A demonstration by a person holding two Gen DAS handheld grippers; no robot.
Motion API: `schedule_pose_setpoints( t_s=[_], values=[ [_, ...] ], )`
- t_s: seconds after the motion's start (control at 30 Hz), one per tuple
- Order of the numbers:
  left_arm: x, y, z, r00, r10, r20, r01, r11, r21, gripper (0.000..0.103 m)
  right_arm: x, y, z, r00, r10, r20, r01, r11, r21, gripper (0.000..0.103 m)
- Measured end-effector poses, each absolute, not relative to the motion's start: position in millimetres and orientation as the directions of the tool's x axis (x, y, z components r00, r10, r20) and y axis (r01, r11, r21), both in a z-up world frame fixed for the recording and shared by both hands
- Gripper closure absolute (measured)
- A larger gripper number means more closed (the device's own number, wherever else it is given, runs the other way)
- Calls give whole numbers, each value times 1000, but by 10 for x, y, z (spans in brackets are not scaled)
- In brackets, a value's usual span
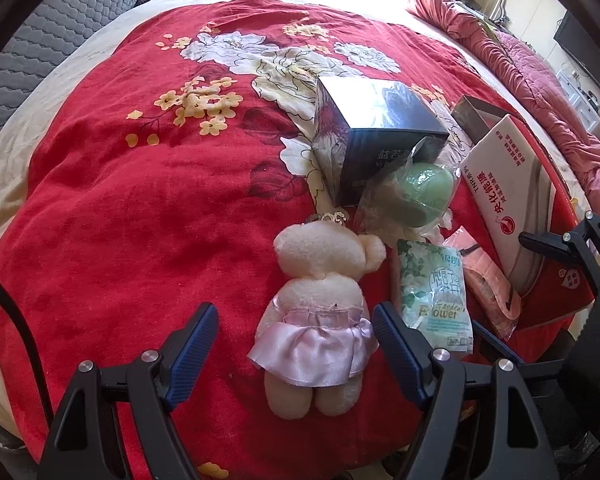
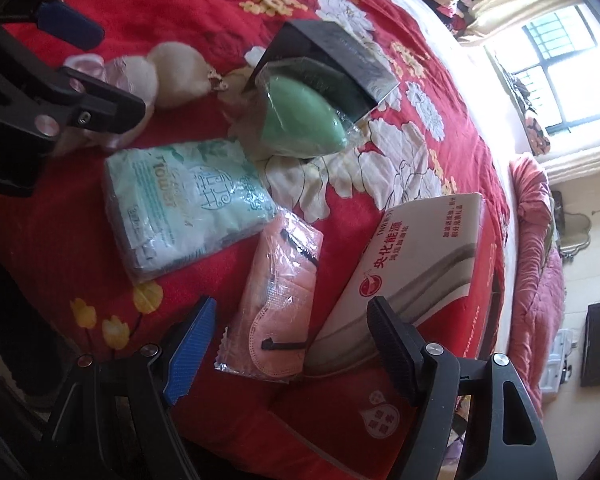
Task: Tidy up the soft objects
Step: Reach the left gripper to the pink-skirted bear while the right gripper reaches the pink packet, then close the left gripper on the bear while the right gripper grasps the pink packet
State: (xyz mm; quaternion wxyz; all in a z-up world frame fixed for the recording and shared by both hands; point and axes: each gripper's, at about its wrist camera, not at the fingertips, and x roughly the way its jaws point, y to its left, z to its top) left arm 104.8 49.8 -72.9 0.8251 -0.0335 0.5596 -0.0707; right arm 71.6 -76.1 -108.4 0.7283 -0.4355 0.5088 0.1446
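Left hand-held gripper [image 1: 296,344] is spread wide around the plush bear [image 1: 320,320] lying on the red bed blanket [image 1: 140,200], not squeezing. Right hand-held gripper [image 2: 292,344] is spread too, over the pink mask packet [image 2: 276,304]; tissue pack [image 2: 184,204] at its 11 o'clock.

A red floral blanket [image 1: 140,200] covered the bed. On it stood a dark box [image 1: 374,136], with a white-and-red carton [image 2: 420,256] nearby. Beyond the blanket lay a pink quilt [image 1: 532,76], near a window [image 2: 560,64].
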Motion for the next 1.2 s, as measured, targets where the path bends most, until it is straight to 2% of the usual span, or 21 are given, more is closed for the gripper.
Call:
schedule_pose_setpoints(
  t_s=[0.07,0.2,0.27,0.33,0.37,0.57,0.63,0.7,0.77,0.83,0.93,1.2],
  values=[
    [1067,512,-743,362,-157,-919,75,987,-139,24,760,-771,-1124,425,-233,-875,-661,580,-475,26],
    [1094,546,-781,351,-179,-919,65,984,-166,24,835,-807,-1139,399,-219,-891,-671,592,-446,34],
    [1106,554,-806,343,-191,-920,66,982,-179,24,884,-829,-1120,403,-230,-886,-668,588,-457,46],
    [1115,549,-848,336,-191,-922,64,982,-180,24,940,-845,-1076,390,-203,-898,-665,612,-427,68],
    [1118,536,-864,332,-194,-923,66,981,-182,24,967,-854,-1075,382,-193,-904,-666,621,-414,70],
    [1100,431,-927,333,-165,-928,100,985,-139,25,905,-822,-1069,438,-174,-882,-656,609,-446,75],
    [1100,401,-952,327,-164,-931,110,985,-135,34,882,-857,-968,451,-139,-882,-637,642,-427,82],
    [1097,390,-964,328,-179,-928,115,982,-149,40,879,-902,-869,457,-109,-883,-621,672,-404,85],
    [1099,383,-970,328,-193,-925,121,979,-162,46,892,-957,-782,453,-63,-889,-604,712,-358,86],
    [1101,394,-974,335,-211,-918,121,976,-180,57,899,-1014,-720,451,-21,-892,-589,744,-315,86],
    [1097,468,-965,344,-256,-904,103,967,-235,63,903,-1102,-617,451,49,-891,-561,793,-240,87],
    [969,519,-553,464,-310,-830,115,950,-291,63,882,-1328,-308,470,195,-861,-507,858,-82,87]
  ],
)
